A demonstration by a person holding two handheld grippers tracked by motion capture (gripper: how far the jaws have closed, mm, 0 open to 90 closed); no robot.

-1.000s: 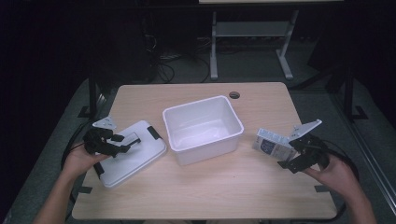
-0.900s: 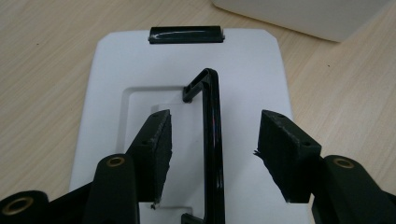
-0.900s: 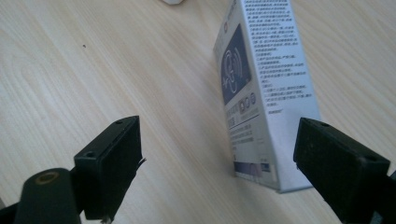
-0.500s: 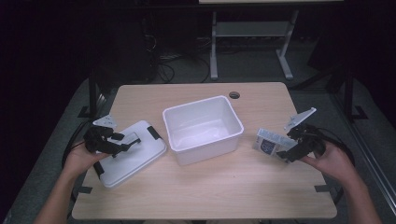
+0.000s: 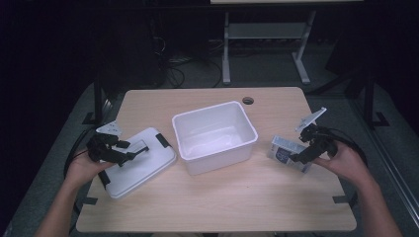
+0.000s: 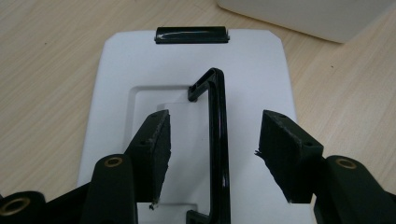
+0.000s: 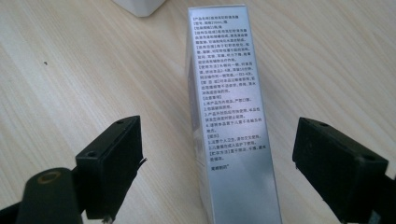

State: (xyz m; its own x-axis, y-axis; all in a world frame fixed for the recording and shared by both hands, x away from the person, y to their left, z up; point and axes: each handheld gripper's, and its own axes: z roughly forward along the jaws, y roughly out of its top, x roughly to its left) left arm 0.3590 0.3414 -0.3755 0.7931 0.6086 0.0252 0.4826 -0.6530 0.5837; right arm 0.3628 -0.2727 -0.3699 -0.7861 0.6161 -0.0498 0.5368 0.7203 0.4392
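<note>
We record: tub point(image 5: 215, 133) empty at mid-worktop; lid point(image 5: 138, 163) off, flat to its left; carton point(image 7: 226, 112) lying to its right, not yet packed. Left gripper point(image 6: 215, 144) jaws wide, straddling the lid's black handle point(image 6: 218, 140); right gripper point(image 7: 215, 172) jaws wide, flanking the carton, gripping nothing. Worktop point(image 5: 207, 207) pale wood; room dark, cables on the floor behind.

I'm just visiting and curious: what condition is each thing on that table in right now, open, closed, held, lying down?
Bin: open, empty, upright.
Lid: off the bin, flat on the table beside it.
Lid handle: between the open jaws, ungripped.
Box: lying on the table, closed, ungripped.
Left tool: open.
Right tool: open.
</note>
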